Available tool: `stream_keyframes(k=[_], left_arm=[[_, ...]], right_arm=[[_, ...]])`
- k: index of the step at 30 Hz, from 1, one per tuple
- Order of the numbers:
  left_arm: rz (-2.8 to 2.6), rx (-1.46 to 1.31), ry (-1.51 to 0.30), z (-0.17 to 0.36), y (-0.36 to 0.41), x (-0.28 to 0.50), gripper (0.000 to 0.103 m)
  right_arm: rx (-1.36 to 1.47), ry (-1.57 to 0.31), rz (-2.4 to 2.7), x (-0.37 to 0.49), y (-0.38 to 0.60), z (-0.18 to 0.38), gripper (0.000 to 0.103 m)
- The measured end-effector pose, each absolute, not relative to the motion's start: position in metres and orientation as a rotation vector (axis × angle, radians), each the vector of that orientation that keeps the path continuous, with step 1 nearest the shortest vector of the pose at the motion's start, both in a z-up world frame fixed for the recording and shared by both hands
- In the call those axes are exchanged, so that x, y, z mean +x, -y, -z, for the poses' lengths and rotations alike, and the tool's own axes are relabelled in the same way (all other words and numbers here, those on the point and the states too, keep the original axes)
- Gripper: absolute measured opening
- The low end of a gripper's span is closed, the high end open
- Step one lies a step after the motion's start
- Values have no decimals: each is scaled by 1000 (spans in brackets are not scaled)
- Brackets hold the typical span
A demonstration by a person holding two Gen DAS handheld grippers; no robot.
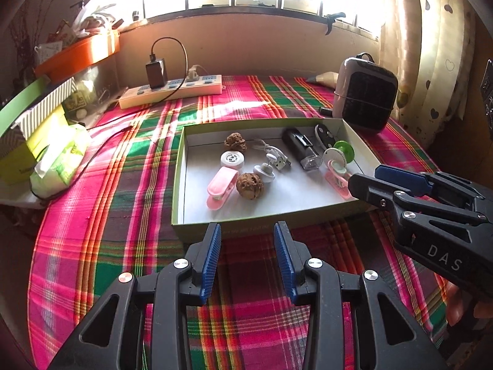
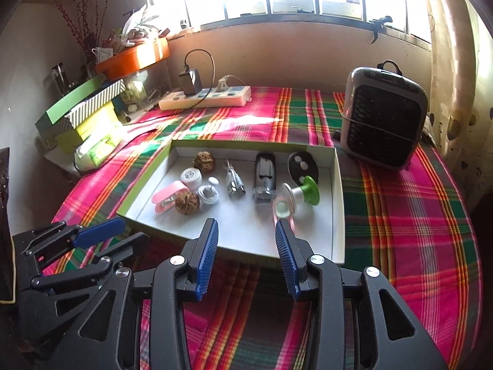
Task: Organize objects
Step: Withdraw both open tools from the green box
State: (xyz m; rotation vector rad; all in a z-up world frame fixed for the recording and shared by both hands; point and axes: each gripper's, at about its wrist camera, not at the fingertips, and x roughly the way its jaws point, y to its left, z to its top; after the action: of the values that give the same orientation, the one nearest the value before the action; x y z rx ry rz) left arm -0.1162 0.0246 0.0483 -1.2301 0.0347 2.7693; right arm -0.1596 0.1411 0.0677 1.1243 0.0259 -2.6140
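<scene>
The shallow box (image 1: 359,137) with green outer walls lies near the middle of the worktop, on a plaid cloth (image 1: 123,185), and holds all the small things to be sorted: two walnuts, one (image 1: 235,141) toward the box's far-left corner and one (image 1: 250,185) nearer its front edge, a pink clip (image 1: 220,186) just beside the nearer walnut, a white round cap (image 1: 232,158) between the two walnuts, a short coiled cable (image 1: 274,155), a black lighter (image 1: 300,148), a black remote fob (image 1: 323,134) by the far-right corner, a green spool (image 1: 343,151), and a second pink clip (image 1: 337,175) against the right wall. Nothing lies loose on the cloth around the box, so the gathering step looks done or an arranging step is in hand. The left tongs (image 1: 247,231) hang spread and empty over the box's front edge; the right tongs (image 2: 246,228) are likewise spread and empty, with one tip just beside the second pink clip. A next move would call for lowering onto one small item and closing squarely on it. A power strip (image 1: 172,91) sits at the far edge, a small heater (image 1: 366,95) by the far-right corner.
</scene>
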Motion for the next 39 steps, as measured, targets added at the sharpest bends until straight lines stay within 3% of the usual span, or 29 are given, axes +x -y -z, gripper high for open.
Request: stream_keyframes(k=[4, 7, 20, 24, 35, 39], left_arm=[[-2765, -1267, -65, -37, -29, -103, 35], [-2752, -1294, -53, -29, -31, -94, 35], [-2766, -1364, -37, -10, -36, -79, 35], [-2784, -1358, -24, -10, -36, -78, 36], [-2838, -1338, -33, -8, -43, -78, 42], [-2835, -1337, -26, -8, -43, -78, 43]], right_arm=[[1142, -98, 2636, -144, -140, -56, 41], [1165, -125, 2642, -133, -140, -47, 49], [1274, -111, 2667, -112, -156, -23, 50], [1296, -104, 2669, -109, -160, -19, 60], [1311, -109, 2689, -104, -164, -18, 61], [1326, -104, 2701, -105, -166, -17, 70]])
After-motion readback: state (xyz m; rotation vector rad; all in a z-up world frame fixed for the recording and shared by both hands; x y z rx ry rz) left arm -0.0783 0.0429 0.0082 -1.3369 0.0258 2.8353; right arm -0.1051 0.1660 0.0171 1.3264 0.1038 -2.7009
